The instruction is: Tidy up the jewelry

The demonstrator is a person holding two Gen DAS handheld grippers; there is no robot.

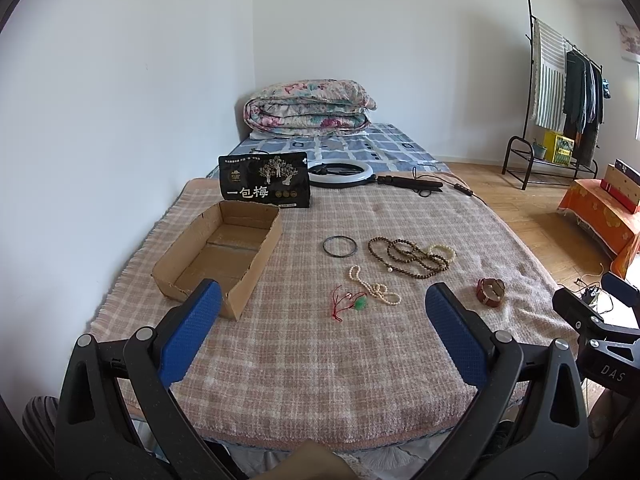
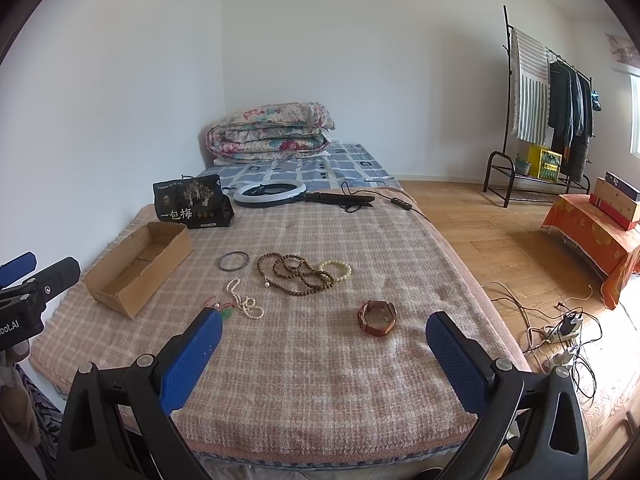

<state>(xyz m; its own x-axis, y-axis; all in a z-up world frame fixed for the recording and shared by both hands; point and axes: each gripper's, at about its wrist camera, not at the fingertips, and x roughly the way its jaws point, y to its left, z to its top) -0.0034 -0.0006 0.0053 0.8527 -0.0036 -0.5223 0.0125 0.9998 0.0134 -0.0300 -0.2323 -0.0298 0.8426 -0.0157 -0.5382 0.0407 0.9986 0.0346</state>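
Jewelry lies on a pink checked blanket [image 1: 320, 344]. An empty cardboard box [image 1: 218, 252] sits at the left, also in the right wrist view [image 2: 136, 268]. A dark bangle [image 1: 339, 246], brown bead strands [image 1: 404, 258], a cream bead bracelet [image 1: 443, 251], a pearl necklace [image 1: 374, 290], a red cord with a green pendant [image 1: 352, 304] and a brown wooden bracelet [image 1: 490, 291] lie spread out. The wooden bracelet [image 2: 377, 317] is between my right fingers' line. My left gripper [image 1: 322, 312] and right gripper [image 2: 324, 340] are open, empty, above the near blanket edge.
A black snack bag [image 1: 265, 181], a ring light [image 1: 342, 175] with its cable and a folded quilt [image 1: 308, 106] lie farther back on the bed. A clothes rack [image 2: 548, 120], an orange-covered stand [image 2: 596, 236] and floor cables [image 2: 560, 332] are at the right.
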